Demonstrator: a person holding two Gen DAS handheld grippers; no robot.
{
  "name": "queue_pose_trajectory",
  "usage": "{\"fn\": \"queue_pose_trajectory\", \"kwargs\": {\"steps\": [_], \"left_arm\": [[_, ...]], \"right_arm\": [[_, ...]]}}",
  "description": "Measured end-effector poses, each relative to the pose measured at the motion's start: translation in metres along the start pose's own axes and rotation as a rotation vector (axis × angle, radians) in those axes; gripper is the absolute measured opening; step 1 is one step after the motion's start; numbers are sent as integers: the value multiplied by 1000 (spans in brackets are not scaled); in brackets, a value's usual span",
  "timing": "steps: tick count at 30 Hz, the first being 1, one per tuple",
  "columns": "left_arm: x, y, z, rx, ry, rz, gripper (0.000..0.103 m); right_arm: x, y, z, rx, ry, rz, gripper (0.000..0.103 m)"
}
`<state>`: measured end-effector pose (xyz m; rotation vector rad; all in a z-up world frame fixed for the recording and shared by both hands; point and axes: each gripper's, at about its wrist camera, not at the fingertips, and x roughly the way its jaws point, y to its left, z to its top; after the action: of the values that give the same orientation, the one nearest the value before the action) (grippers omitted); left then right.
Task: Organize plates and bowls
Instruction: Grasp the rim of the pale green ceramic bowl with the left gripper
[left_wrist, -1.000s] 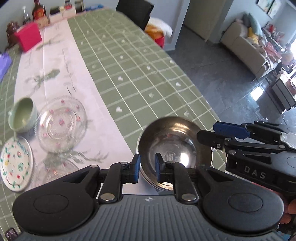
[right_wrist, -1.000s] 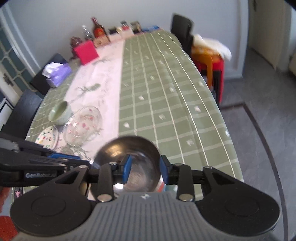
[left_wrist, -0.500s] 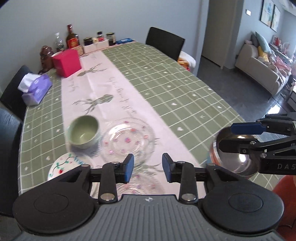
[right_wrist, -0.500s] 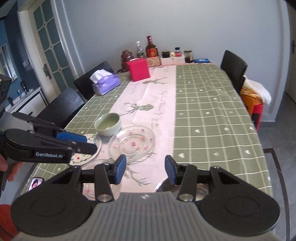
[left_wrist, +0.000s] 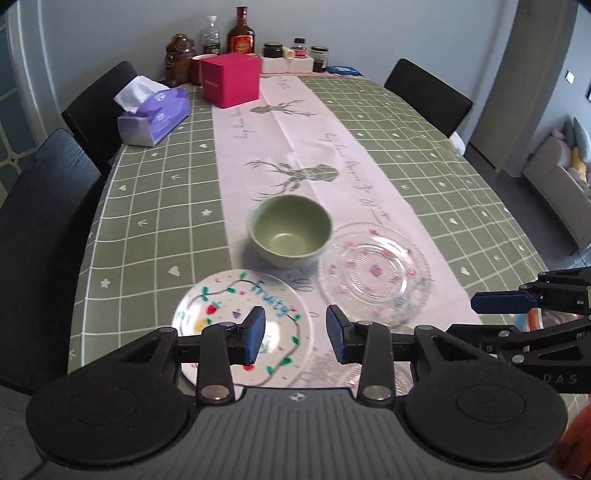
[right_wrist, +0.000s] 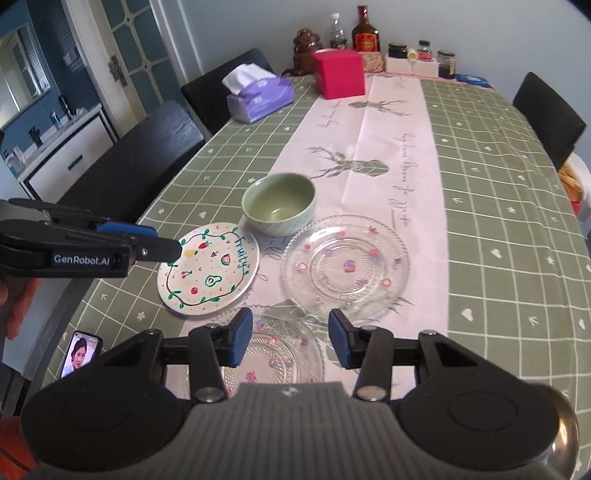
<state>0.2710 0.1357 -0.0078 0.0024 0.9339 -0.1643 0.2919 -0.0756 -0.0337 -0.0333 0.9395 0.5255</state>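
We see our left gripper (left_wrist: 295, 334) with its jaws apart and nothing between them, above the fruit plate (left_wrist: 242, 321) on the table (left_wrist: 155, 206). Beyond it the green bowl (left_wrist: 290, 229) sits on the runner (left_wrist: 295, 125), just beside the glass plate (left_wrist: 373, 273). Our right gripper (left_wrist: 491, 314) shows at the right edge, jaws apart.

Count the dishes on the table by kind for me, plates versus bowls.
Glass plates: 2, large and small.
Painted "Fruity" plate: 1.
Green bowl: 1.
Steel bowl, only its edge showing at the right wrist view's corner: 1.
Total: 5 dishes.
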Motion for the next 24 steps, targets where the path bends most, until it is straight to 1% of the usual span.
{"fn": "queue_pose_trajectory", "kwargs": {"steps": [4, 9, 11, 12, 14, 16, 19, 20, 24], "left_arm": [[16, 15, 8, 2, -1, 8, 43], [35, 28, 21, -26, -5, -9, 42], [44, 33, 27, -38, -4, -17, 39], [50, 35, 30, -46, -1, -17, 35], [62, 39, 35, -69, 5, -21, 34], [73, 44, 40, -91, 6, -27, 33], [88, 52, 49, -139, 12, -47, 32], [93, 54, 51, -152, 16, -50, 31], [110, 57, 61, -166, 41, -52, 29]], "right_arm": [[25, 4, 20, -8, 40, -21, 45], [52, 1, 44, 1, 72, -48, 41], [63, -1, 54, 4, 80, -54, 40], [68, -1, 59, 5, 81, -59, 40], [79, -3, 69, 11, 84, -63, 36], [90, -6, 78, 30, 91, -55, 34], [109, -13, 92, 76, 111, -41, 28], [114, -16, 95, 90, 116, -38, 28], [135, -24, 109, 141, 130, -35, 25]]}}
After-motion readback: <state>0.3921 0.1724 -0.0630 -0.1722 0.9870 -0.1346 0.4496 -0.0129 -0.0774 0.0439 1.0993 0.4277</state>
